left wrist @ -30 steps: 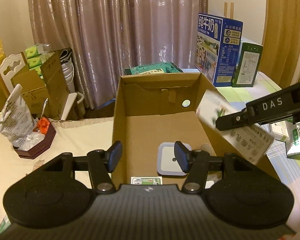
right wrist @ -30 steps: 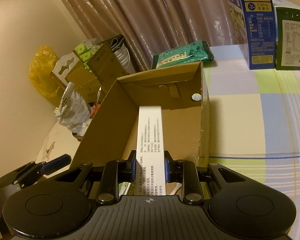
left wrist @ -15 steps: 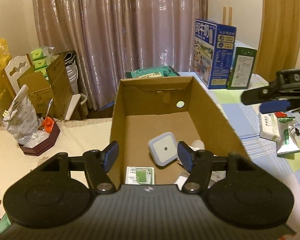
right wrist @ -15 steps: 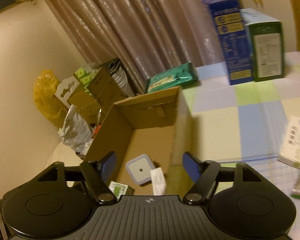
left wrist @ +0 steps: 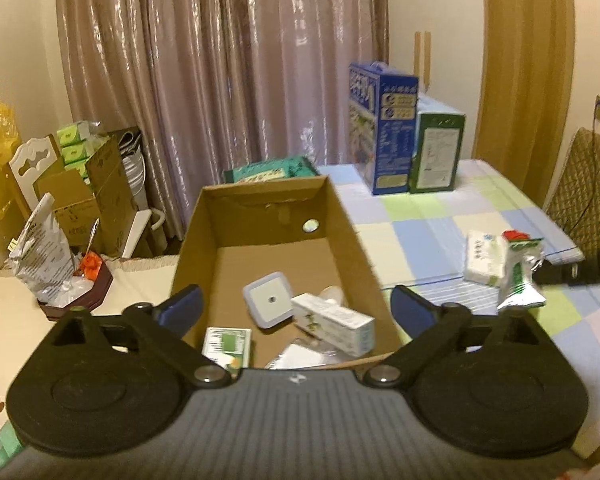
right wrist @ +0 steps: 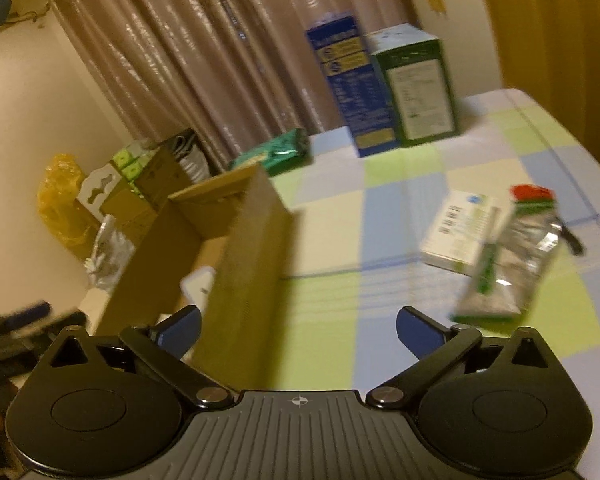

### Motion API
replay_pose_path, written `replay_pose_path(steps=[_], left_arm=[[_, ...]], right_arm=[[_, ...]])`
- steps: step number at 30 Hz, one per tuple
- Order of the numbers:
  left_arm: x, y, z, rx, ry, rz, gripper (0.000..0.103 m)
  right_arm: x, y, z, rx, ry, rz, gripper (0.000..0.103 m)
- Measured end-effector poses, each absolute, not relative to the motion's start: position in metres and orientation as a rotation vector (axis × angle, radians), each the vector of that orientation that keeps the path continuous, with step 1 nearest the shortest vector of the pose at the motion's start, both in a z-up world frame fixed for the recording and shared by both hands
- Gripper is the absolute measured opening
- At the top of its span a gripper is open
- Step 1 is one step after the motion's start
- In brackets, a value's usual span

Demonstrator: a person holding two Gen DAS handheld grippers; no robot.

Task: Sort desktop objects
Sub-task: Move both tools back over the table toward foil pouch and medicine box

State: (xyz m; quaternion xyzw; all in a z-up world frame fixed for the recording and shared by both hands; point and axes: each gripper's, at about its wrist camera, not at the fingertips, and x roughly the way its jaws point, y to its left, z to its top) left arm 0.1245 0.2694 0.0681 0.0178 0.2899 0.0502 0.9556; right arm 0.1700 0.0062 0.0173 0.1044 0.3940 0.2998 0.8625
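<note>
- Both my grippers empty: left gripper and right gripper jaws were opening, nothing between them.
- Cardboard box already held a white square device, a long white carton and a green-labelled pack.
- Left to sort: white carton and foil pouch, touching, on the checked tablecloth near the right gripper.

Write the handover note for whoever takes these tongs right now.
Left tongs: jaws opening, nothing between them, over the cardboard box.
Right tongs: jaws opening, nothing held, by the box's outer wall.
Done: white carton, square white device and green-labelled small box lie in the box.
Left: white packet and foil pouch on the checked tablecloth.
</note>
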Motion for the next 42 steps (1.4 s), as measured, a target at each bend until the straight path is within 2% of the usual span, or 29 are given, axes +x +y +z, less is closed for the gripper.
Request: replay_pose_path(steps=[9, 18, 27, 42], left_arm=[[0.106, 0.196, 0.07, 0.021, 0.542, -0.018, 0.102], [0.129, 0.118, 0.039, 0.066, 0.614, -0.165, 0.102], [0.163, 0.086, 0.022, 0.135, 0.662, -0.217, 0.102], [0.253, 0.073, -0.015, 0.175, 0.737, -0.224, 0.102]], right_arm=[[0.145, -0.107, -0.01, 0.265, 0.854, 0.451, 0.101], [0.143, -0.182, -0.026, 0.338, 0.882, 0.319, 0.101], [0.164, -0.198, -0.026, 0.391, 0.871, 0.303, 0.101], [0.243, -0.166, -0.054, 0.403, 0.911, 0.344, 0.101]])
